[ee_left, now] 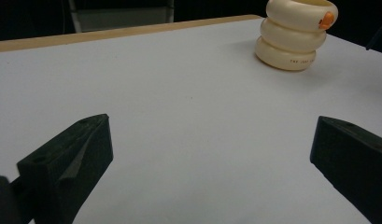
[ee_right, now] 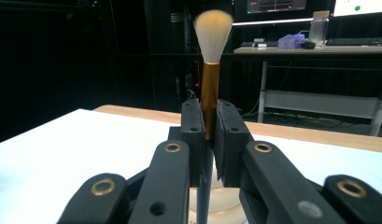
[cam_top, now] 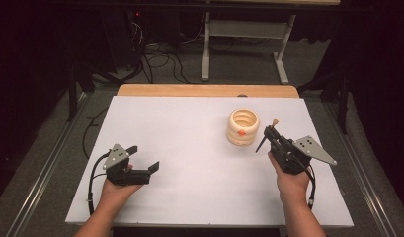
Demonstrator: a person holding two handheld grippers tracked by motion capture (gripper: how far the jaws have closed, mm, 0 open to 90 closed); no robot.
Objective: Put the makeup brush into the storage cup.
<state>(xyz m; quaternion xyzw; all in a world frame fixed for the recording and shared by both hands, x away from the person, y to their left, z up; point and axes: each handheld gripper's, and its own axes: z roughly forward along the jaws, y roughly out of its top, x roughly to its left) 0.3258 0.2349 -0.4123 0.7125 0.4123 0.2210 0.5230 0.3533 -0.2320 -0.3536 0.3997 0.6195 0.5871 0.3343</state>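
A cream ringed holder (cam_top: 243, 127) with an orange spot stands on the white table top (cam_top: 189, 148), right of centre; in the left gripper view the holder (ee_left: 293, 35) is at the far right. My right gripper (cam_top: 271, 132) is shut on a makeup brush (ee_right: 210, 70) with a gold ferrule and pale bristles, held upright just right of the holder; the brush (cam_top: 269, 134) has a dark handle pointing down. My left gripper (cam_top: 144, 160) rests at the near left, its jaws wide apart with bare table between them.
A wooden strip (cam_top: 204, 90) edges the table's far side. Beyond it stand a desk frame (cam_top: 244, 44) and loose cables (cam_top: 160, 61) on the floor. The right gripper view has a far desk with screens (ee_right: 310, 44).
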